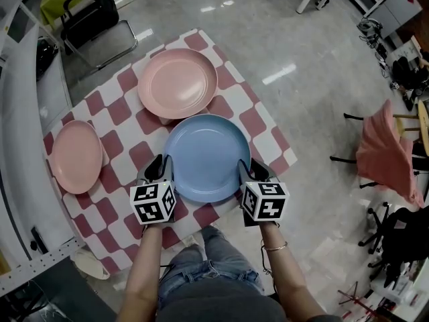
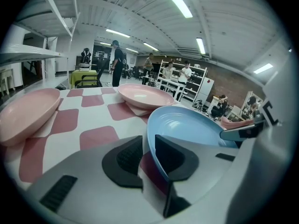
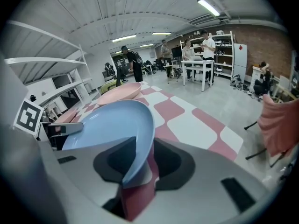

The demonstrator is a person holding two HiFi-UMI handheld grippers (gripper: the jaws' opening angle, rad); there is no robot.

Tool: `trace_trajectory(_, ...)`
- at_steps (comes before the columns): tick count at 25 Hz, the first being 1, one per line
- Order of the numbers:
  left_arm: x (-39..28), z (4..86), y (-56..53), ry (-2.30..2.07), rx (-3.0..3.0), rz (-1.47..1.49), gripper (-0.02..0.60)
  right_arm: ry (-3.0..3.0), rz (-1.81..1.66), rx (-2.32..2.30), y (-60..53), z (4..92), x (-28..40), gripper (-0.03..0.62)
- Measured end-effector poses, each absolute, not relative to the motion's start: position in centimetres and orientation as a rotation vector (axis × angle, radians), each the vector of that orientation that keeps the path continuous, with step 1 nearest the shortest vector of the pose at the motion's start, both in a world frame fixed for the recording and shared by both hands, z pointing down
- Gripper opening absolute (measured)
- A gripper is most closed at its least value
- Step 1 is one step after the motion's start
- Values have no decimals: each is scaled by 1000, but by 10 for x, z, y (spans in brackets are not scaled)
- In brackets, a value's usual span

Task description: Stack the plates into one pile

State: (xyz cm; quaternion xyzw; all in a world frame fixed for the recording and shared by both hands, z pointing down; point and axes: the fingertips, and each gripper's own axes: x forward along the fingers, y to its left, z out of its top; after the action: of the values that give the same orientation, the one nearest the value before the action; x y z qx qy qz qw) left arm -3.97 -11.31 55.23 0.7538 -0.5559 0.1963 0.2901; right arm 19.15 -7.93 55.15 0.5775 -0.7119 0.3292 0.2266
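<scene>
We see the blue plate (image 1: 206, 156) lying flat on the table (image 1: 118, 111), on a red-and-white checked cloth, at the near side just in front of the person. The left gripper (image 1: 159, 168) stands at its left rim and the right gripper (image 1: 253, 172) at its right rim, both pointing forward and down.

In the left gripper view the rim runs between the jaws. One pad reaches over the blue inside, and a sliver of cloth shows between the rim and the outer pad (image 2: 122, 158), so the jaws are part open around the rim, not clamped. The right gripper view shows the same: the rim is between the jaws, with a strip of red beside the outer pad (image 3: 170, 161).

Two pink plates share the cloth. The larger pink plate (image 1: 177, 82) sits just beyond the blue one, rims very close. The smaller pink plate (image 1: 76, 156) lies off to the left, apart from both.
</scene>
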Motion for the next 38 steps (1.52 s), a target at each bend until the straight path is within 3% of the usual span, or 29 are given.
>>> trace_trajectory(10, -38, 553, -114, -1493, 1991, 522, 44, -1939, 905, 1595, -79, 554, 195, 83)
trace_trajectory(38, -45, 510, -103, -1603, 1977, 465, 32, -1970, 899, 1612, -74, 522, 191, 60)
